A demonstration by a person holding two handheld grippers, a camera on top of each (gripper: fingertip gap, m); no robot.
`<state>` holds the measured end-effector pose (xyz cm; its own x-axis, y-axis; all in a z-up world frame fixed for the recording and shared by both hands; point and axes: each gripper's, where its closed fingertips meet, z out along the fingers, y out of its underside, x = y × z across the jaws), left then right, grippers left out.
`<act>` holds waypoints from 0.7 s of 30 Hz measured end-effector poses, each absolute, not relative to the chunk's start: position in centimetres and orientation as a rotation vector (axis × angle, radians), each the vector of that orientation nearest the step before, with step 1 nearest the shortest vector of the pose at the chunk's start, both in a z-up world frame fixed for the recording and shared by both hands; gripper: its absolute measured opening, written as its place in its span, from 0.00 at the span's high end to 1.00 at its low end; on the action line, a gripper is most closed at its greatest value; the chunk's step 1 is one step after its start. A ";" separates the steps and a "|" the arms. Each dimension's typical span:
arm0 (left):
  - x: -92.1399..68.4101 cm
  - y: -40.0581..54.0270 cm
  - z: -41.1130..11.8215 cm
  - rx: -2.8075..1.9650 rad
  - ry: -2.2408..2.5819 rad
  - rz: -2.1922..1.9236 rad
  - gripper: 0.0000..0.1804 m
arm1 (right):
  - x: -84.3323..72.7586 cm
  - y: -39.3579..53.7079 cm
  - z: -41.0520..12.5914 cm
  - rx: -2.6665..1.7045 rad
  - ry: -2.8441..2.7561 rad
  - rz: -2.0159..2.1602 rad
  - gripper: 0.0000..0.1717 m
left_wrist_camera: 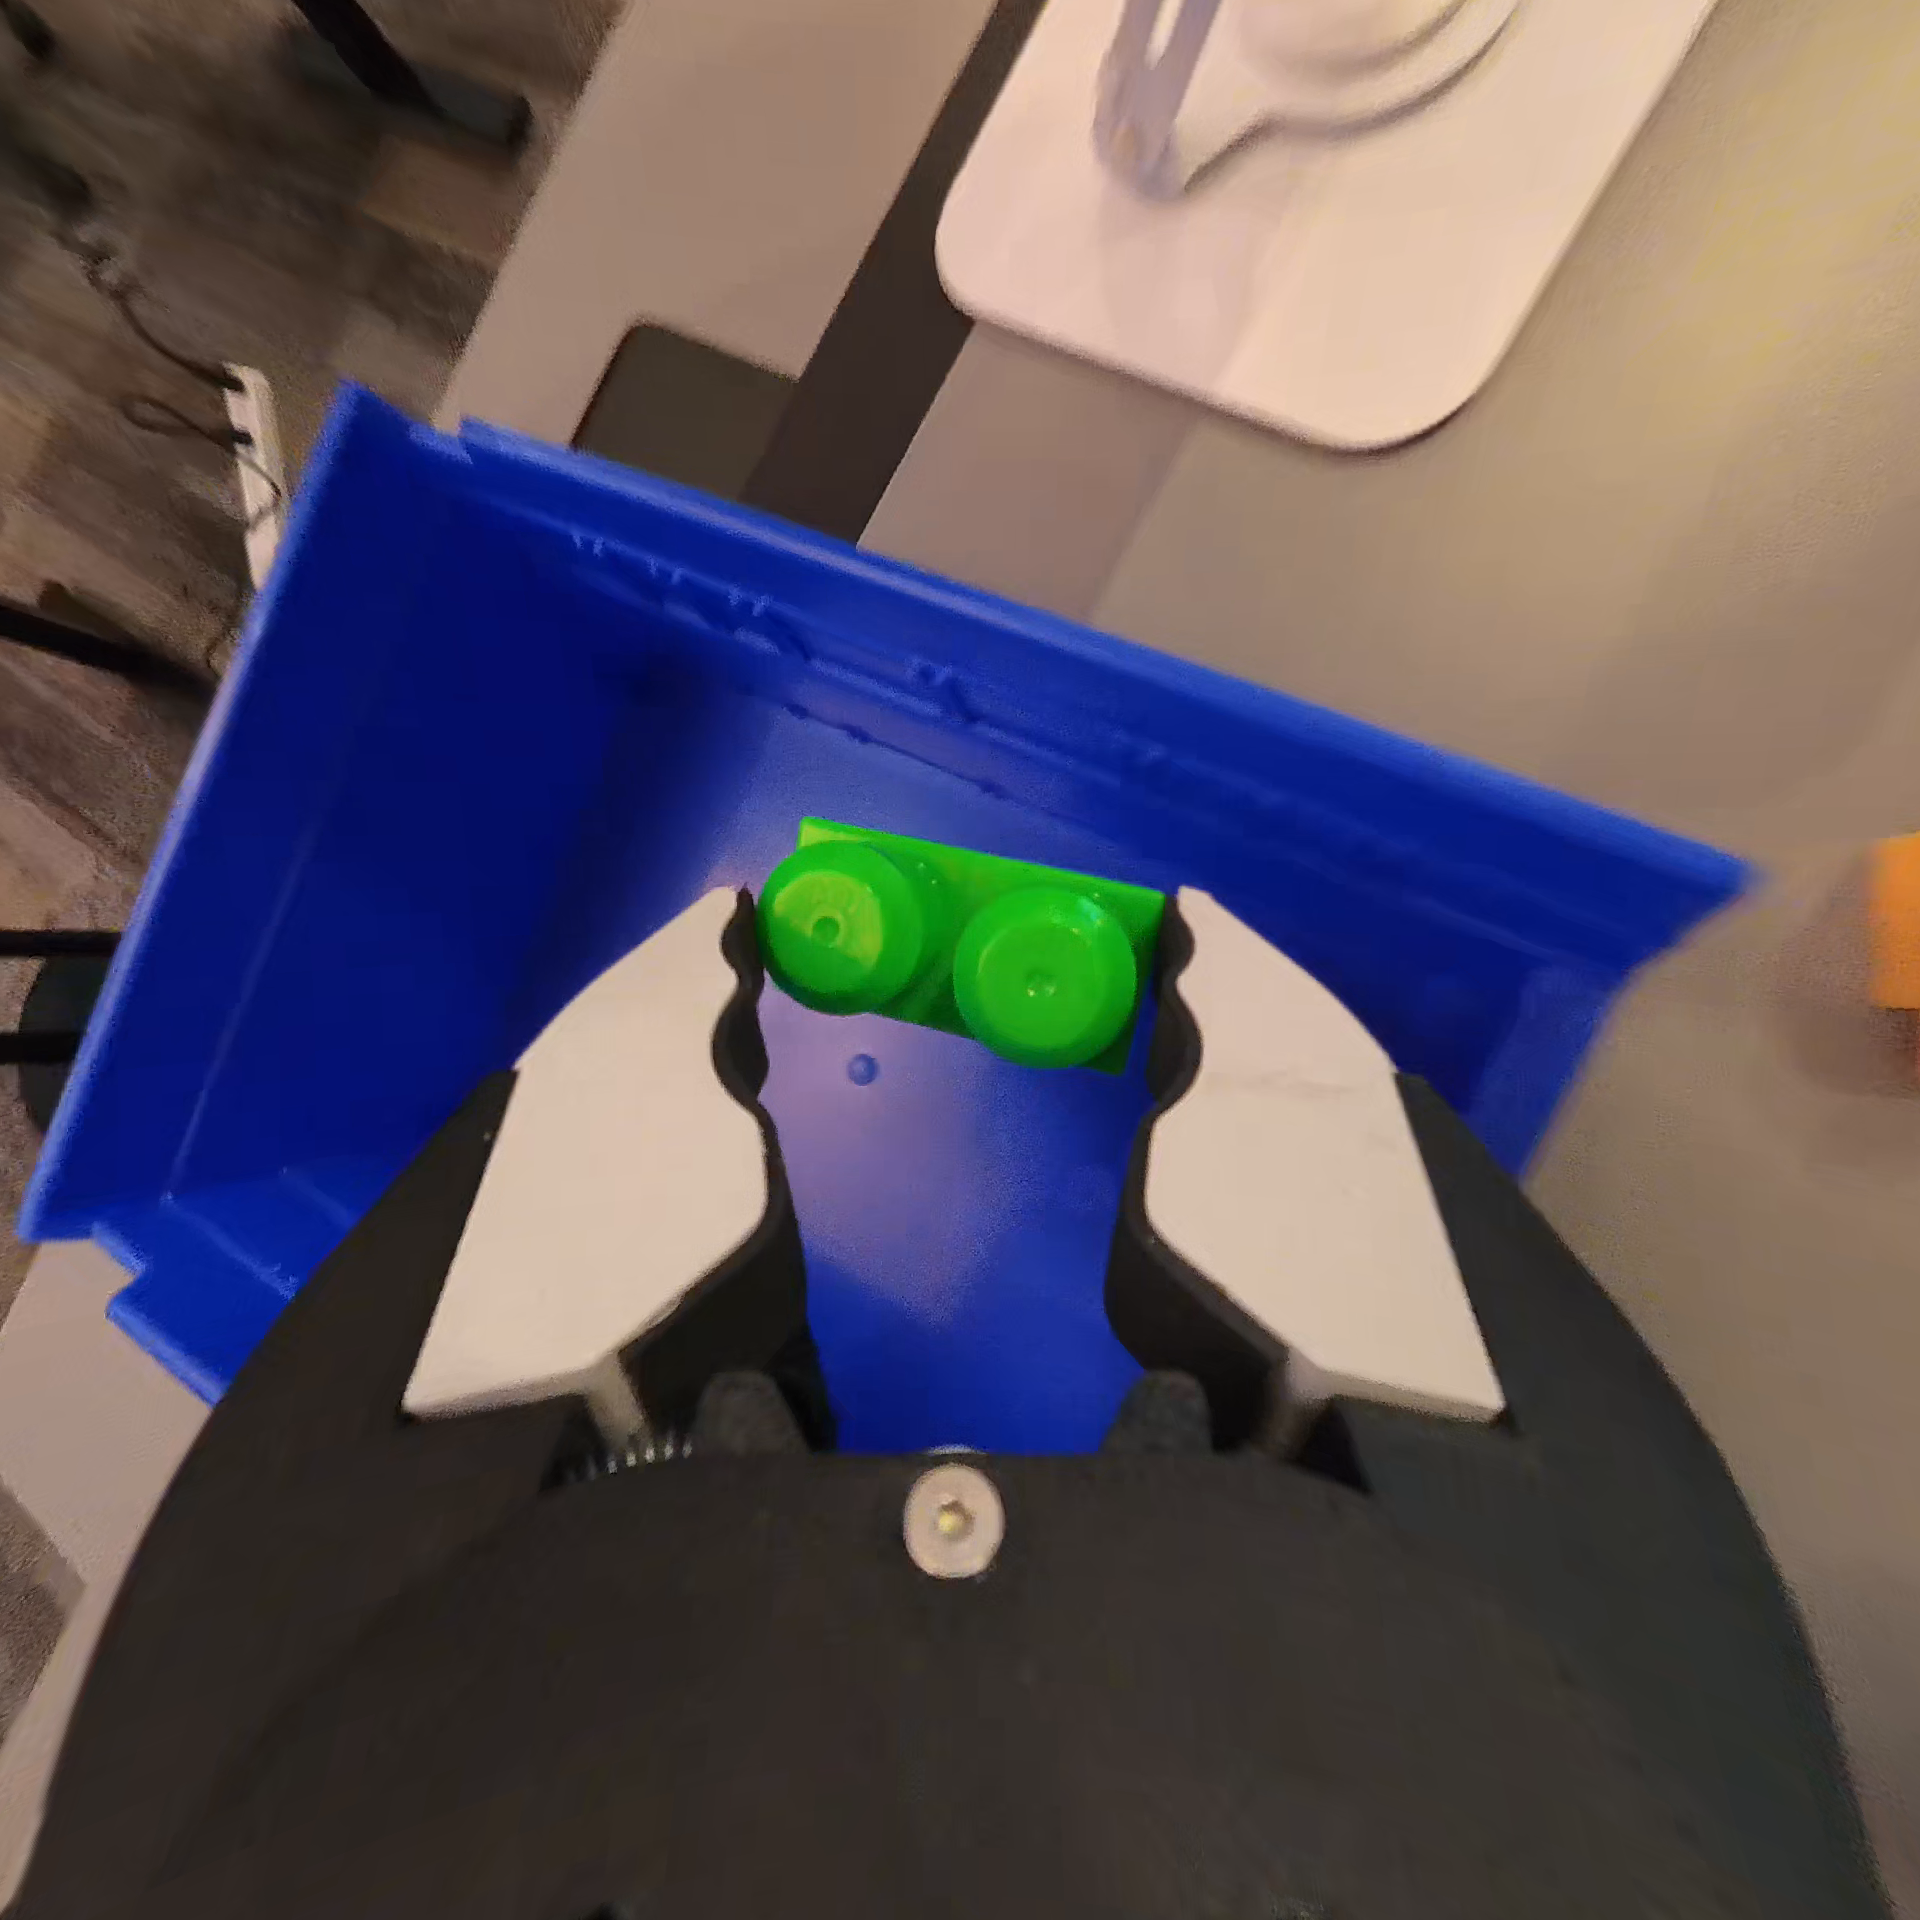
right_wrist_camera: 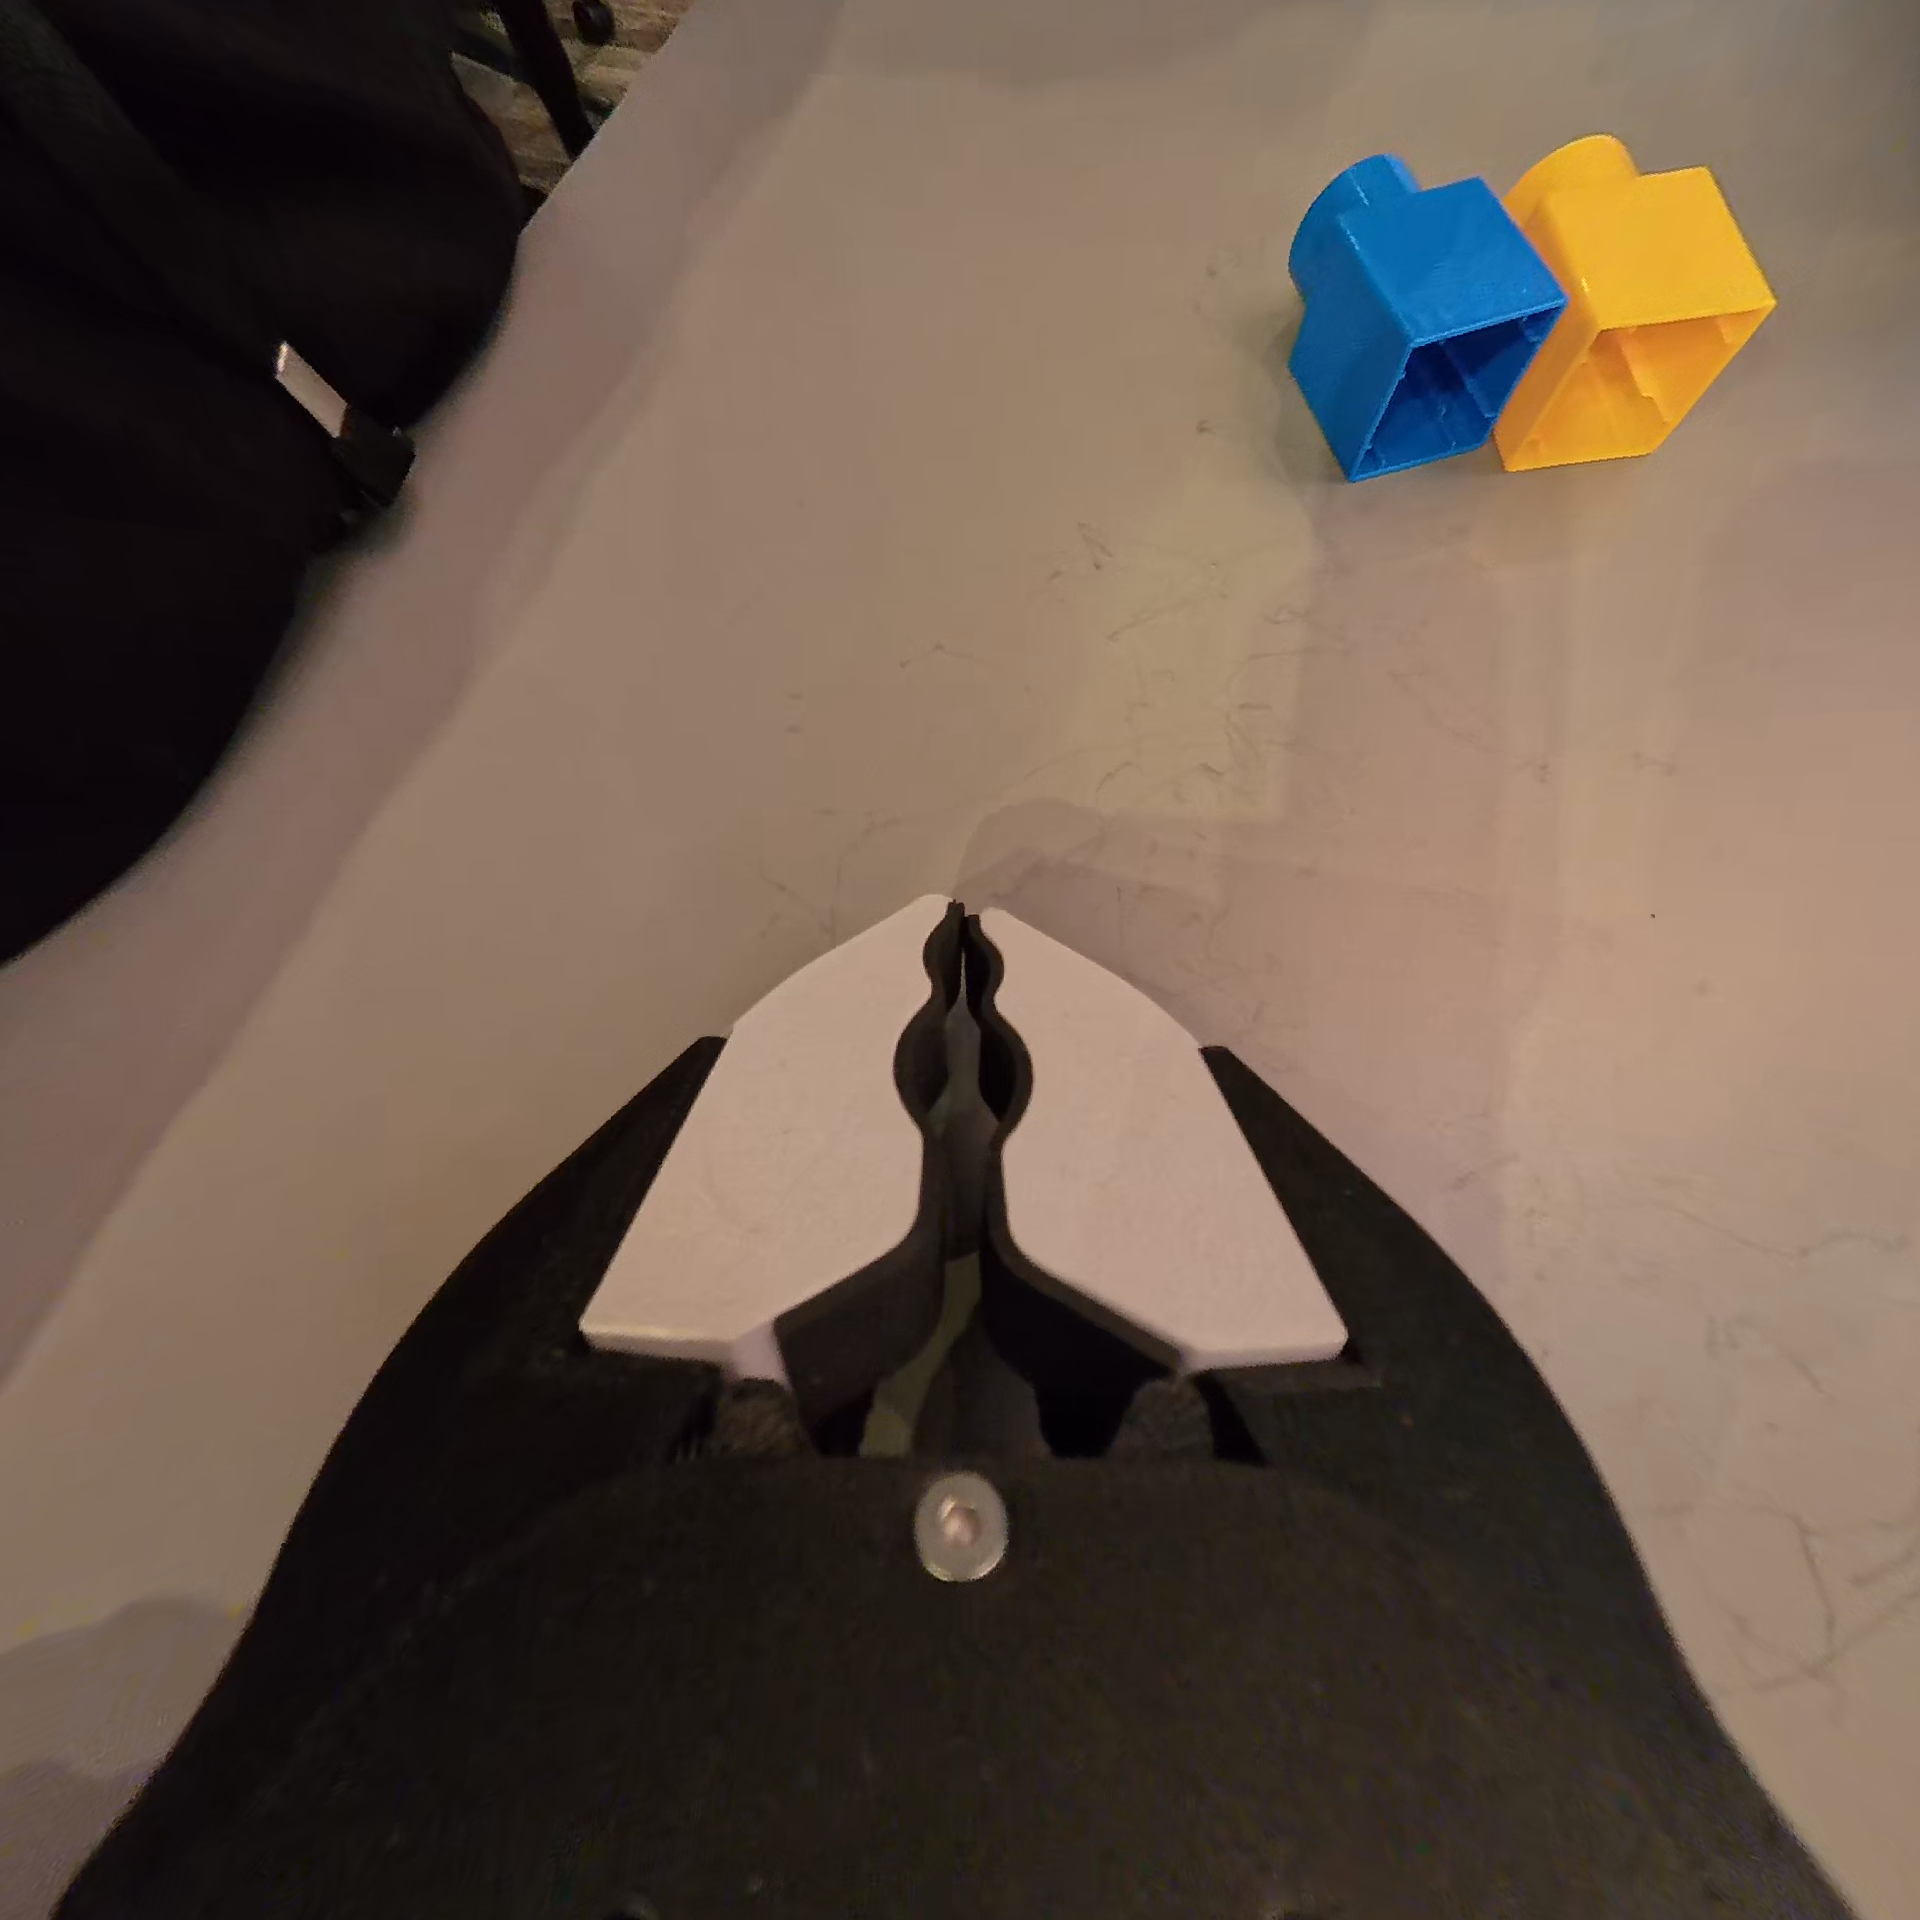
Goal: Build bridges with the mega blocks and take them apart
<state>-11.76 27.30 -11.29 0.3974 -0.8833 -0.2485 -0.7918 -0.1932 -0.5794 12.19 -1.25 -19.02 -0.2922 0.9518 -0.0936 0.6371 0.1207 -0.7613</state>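
In the left wrist view, the left gripper (left_wrist_camera: pixel 956 966), black-bodied with white finger faces and wavy black pads, reaches down into a bright blue open plastic bin (left_wrist_camera: pixel 416 831). Its jaws stand wide, and a lime-green two-stud plastic block (left_wrist_camera: pixel 951 951) sits between the tips, studs toward the camera. The right pad meets the block's right end; the left pad lies right against the left stud, though blur keeps me from telling whether it presses. The block appears to rest on the bin floor, close to the far wall at 12 o'clock. Beyond the bin, at 1 o'clock, a flat white rounded base (left_wrist_camera: pixel 1299 260) lies on the pale grey tabletop (left_wrist_camera: pixel 1351 623), and a blurred orange object (left_wrist_camera: pixel 1896 920) peeks in at 3 o'clock.

In the right wrist view, the right gripper (right_wrist_camera: pixel 961 920), of the same build, hovers over the tabletop with its pads closed together on nothing. Farther off, at 1 o'clock, a blue hollow plastic block (right_wrist_camera: pixel 1413 312) and a yellow hollow plastic block (right_wrist_camera: pixel 1642 301) lie on their sides, touching, open undersides toward the camera. At 10 o'clock a black fabric mass (right_wrist_camera: pixel 187 416) borders the table edge.
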 end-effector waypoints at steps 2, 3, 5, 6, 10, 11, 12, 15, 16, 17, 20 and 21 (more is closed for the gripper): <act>-11.4 24.6 -9.5 -1.974 1.380 -0.239 0.60 | 12.2 -1.3 -19.1 -1.537 -1.988 1.006 1.00; -11.5 23.3 -9.1 -1.980 1.362 -0.235 0.60 | 12.2 -1.3 -19.1 -1.536 -1.989 1.003 1.00; -11.4 20.1 -8.9 -1.997 1.357 -0.228 0.60 | 12.2 -1.3 -19.1 -1.536 -1.991 0.997 1.00; -11.5 18.5 -9.1 -2.013 1.363 -0.193 0.60 | 12.2 -1.3 -19.1 -1.536 -1.993 0.994 1.00; -10.4 12.3 -10.5 -2.062 1.363 -0.176 0.60 | 12.2 -1.3 -19.2 -1.534 -1.997 0.988 1.00; -10.1 11.2 -11.1 -2.071 1.361 -0.179 0.60 | 12.2 -1.3 -19.2 -1.534 -1.997 0.987 1.00; -10.0 10.3 -11.8 -2.084 1.355 -0.178 0.60 | 12.2 -1.3 -19.2 -1.534 -1.998 0.986 1.00; -9.7 7.9 -14.1 -2.147 1.328 -0.234 0.60 | 12.2 -1.3 -19.2 -1.534 -1.999 0.980 1.00; -9.8 7.5 -14.6 -2.164 1.307 -0.243 0.60 | 12.1 -1.3 -19.2 -1.534 -1.997 0.979 1.00; -9.6 6.9 -15.1 -2.174 1.299 -0.279 0.60 | 12.1 -1.3 -19.2 -1.534 -1.997 0.978 1.00; -9.3 6.1 -15.9 -2.177 1.274 -0.310 0.60 | 12.1 -1.2 -19.3 -1.535 -1.997 0.975 1.00; -9.2 6.0 -16.2 -2.179 1.267 -0.309 0.60 | 12.1 -1.2 -19.3 -1.536 -1.997 0.974 1.00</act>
